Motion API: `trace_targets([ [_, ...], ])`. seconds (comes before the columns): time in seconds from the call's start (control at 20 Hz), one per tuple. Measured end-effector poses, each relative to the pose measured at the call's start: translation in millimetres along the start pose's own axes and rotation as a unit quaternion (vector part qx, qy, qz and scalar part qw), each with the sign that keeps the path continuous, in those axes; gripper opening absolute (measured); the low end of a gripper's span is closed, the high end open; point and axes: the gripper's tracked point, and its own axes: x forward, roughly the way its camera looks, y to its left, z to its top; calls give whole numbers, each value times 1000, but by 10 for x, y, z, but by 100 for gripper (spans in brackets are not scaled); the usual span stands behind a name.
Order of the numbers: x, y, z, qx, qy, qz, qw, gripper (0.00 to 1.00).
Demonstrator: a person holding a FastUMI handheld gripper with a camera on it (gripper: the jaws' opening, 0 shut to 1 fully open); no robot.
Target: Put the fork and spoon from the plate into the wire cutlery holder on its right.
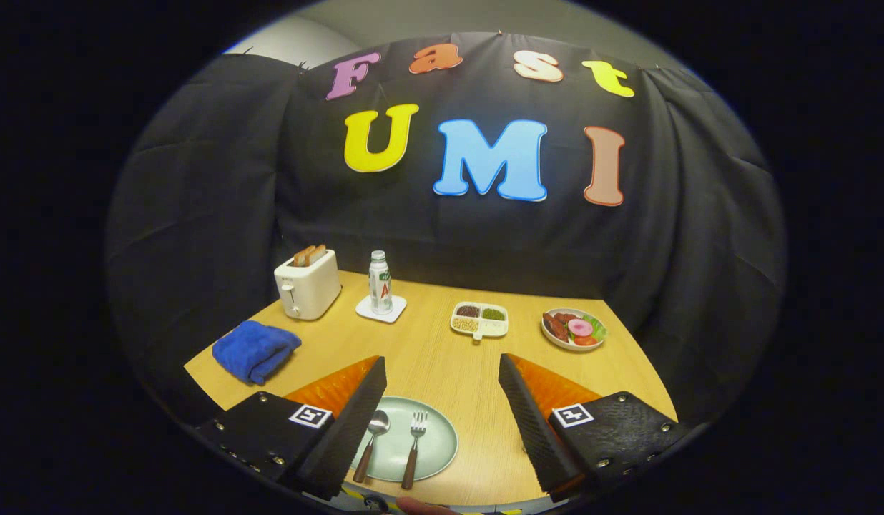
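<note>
Nothing is moved yet: the spoon (371, 443) and fork (415, 447) lie side by side on the plate (442, 436) at 6 o'clock on the surface (442, 357), between the fingers of the wide-open, empty gripper (442, 415).

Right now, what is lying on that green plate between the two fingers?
On the green plate lie a spoon and a fork, side by side, wooden handles toward the open hand-held gripper. One finger covers the plate's edge beside the spoon, so that part is hidden.
</note>
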Motion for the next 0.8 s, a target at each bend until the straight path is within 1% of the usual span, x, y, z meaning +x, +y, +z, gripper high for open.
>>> trace_targets([
  [0.2,158,144,-456,-21,60,23,998,97],
  [0.4,272,288,-988,-11,141,50,989,97],
  [0.55,343,258,-1268,-15,177,47,983,97],
  [0.65,382,293,-1482,-18,208,53,976,97],
  [0.8,440,282,-1733,-24,251,48,967,97],
])
